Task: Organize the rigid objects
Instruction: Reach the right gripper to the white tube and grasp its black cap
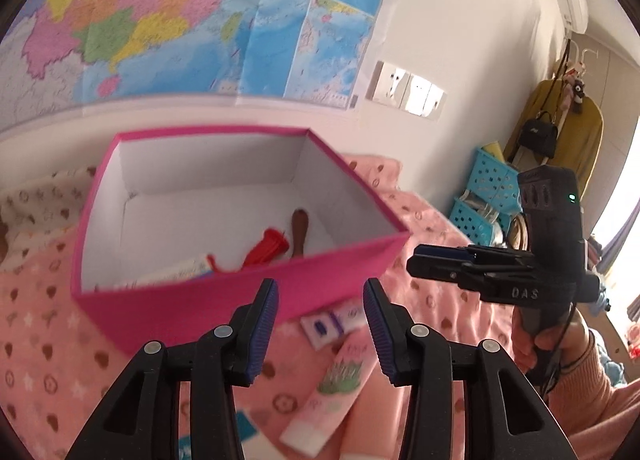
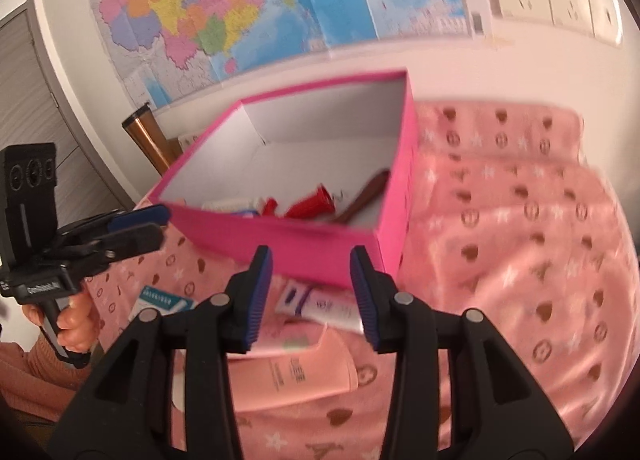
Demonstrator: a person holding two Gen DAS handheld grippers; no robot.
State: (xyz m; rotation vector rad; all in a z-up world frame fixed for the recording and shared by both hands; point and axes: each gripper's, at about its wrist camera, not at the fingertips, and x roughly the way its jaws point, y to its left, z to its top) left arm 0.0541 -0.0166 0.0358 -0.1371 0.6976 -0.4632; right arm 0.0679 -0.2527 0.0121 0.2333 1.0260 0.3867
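Note:
A pink open box (image 1: 224,300) (image 2: 312,248) stands on the pink blanket. Inside lie a red object (image 1: 270,246) (image 2: 316,203), a brown wooden piece (image 1: 299,230) (image 2: 366,193) and a white tube (image 1: 176,274). In front of the box lie a pink tube (image 1: 340,384) (image 2: 292,376), a white tube (image 2: 332,310) and a small white box (image 1: 324,326). My left gripper (image 1: 320,328) (image 2: 160,225) is open and empty just before the box. My right gripper (image 2: 312,296) (image 1: 416,260) is open and empty above the tubes.
A pink patterned blanket (image 2: 520,240) covers the surface. A blue-and-white carton (image 2: 164,302) lies at front left. A copper tumbler (image 2: 146,135) stands behind the box. Blue baskets (image 1: 488,195) and a hanging yellow coat (image 1: 576,131) are at the right. A map (image 1: 160,11) hangs on the wall.

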